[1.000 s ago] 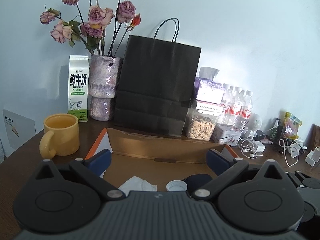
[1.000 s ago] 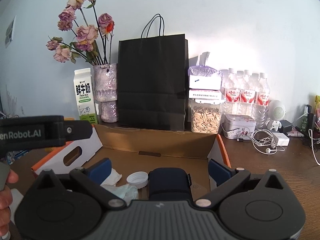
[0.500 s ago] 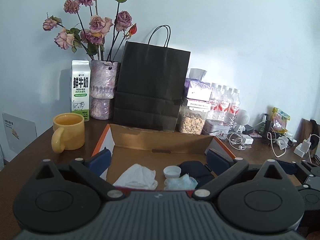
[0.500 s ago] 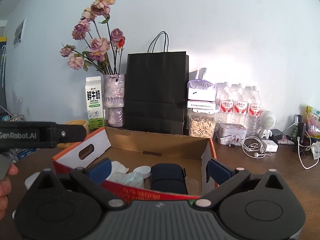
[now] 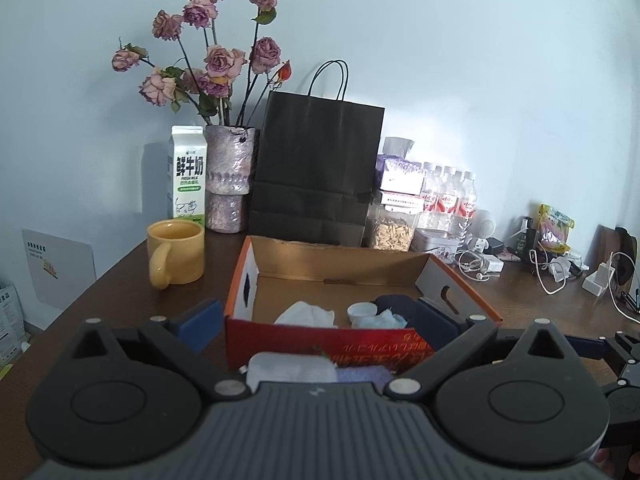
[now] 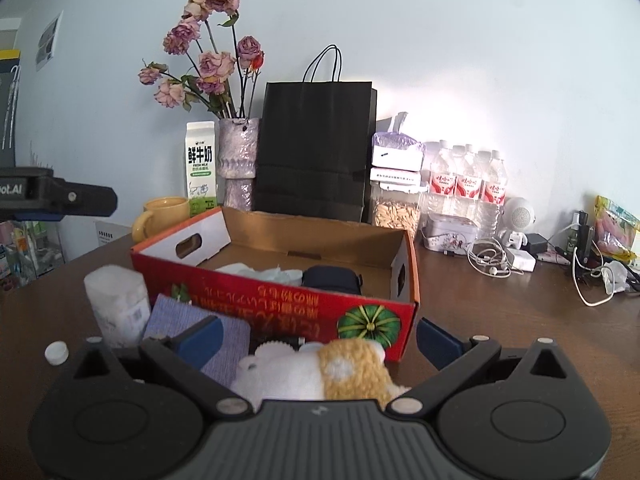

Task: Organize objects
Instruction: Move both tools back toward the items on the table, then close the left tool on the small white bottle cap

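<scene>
Left gripper (image 5: 318,320): jaws spread wide, nothing between the blue pads. Right gripper (image 6: 318,336): likewise wide apart, gripping nothing.

Seen from the right wrist only: a fuzzy white-and-ochre plush toy (image 6: 320,372) lying between that gripper's fingers but not pinched; one small white cap (image 6: 56,352) loose on the wooden table (image 6: 520,320) off its left finger; the green pumpkin print on the red front wall of the cardboard box (image 6: 280,300). The left wrist view shows the box (image 5: 340,344) interior better.

Count inside the box, ahead of the left gripper: 1 crumpled white tissue (image 5: 306,314), 1 round white lid (image 5: 362,311), 1 pale blue wad (image 5: 384,319), 1 dark pouch (image 5: 396,306).

Outside, against the front wall: 1 white frosted cylindrical bottle (image 6: 116,304), 1 flat lavender woven cloth (image 6: 196,328).

Beyond the box: 1 glossy yellow mug (image 5: 176,252), 1 milk carton (image 5: 188,178), 1 matte black paper bag (image 5: 316,172), 1 vase (image 5: 230,180) of dried roses, 4 shrink-wrapped water bottles (image 6: 466,180).
</scene>
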A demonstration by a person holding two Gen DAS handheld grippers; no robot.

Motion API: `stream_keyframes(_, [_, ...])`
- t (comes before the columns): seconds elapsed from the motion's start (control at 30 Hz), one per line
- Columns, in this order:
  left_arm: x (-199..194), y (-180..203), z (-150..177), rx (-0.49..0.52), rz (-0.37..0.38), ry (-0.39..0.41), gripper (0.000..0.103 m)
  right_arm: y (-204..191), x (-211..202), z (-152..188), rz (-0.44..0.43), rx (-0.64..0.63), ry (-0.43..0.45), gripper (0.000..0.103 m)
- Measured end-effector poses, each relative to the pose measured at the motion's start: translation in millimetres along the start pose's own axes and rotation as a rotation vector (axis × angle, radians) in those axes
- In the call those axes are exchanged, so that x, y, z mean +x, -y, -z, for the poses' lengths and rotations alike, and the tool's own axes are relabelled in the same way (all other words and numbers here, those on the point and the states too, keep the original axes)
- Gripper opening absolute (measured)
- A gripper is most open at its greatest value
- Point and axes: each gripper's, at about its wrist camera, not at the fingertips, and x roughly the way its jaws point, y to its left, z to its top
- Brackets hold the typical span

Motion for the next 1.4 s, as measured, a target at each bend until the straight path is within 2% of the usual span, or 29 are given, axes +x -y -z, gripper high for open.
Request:
stream_keyframes(0.2, [-18.9, -17.2, 21.8, 0.009, -0.041, -0.047, 0.103, 0.5, -19.5, 16.3, 0.004, 0.000, -0.022, 0.103])
stream_keyframes(0.53, [-33.6, -52.8, 79.1, 0.019, -0.133, -0.230, 0.103, 3.4, -36.1, 48.4, 0.009, 0.019, -0.095, 0.103])
stream_keyframes(0.9, [-21.2, -59.4, 88.4, 0.022, -0.162, -0.274, 0.102, 4.9, -30.5, 57.1, 0.019, 0.031, -0.131, 0.103])
stream_keyframes(1.03, [-14.2, -58.3, 89.7, 0.023, -0.159, -0.284, 0.096, 7.3, -27.5, 57.6, 0.024, 0.035, -0.139, 0.103])
stream_keyframes(1.2, [-2.6, -58.2, 90.1, 0.021, -0.161, -0.299, 0.081, 9.7, -22.7, 58.4, 0.027, 0.040, -0.148, 0.103])
stream_keyframes(1.23, [-0.8, -58.2, 90.3, 0.018, -0.157, -0.303, 0.075, 10.1, -21.8, 58.5, 0.028, 0.041, -0.150, 0.103])
stream_keyframes(1.33, [4.3, -58.7, 91.5, 0.018, -0.157, -0.310, 0.067, 12.3, -18.7, 58.9, 0.031, 0.046, -0.155, 0.103])
stream_keyframes(1.4, [7.9, -59.4, 92.7, 0.016, -0.161, -0.314, 0.067, 13.6, -16.6, 59.8, 0.034, 0.048, -0.160, 0.103])
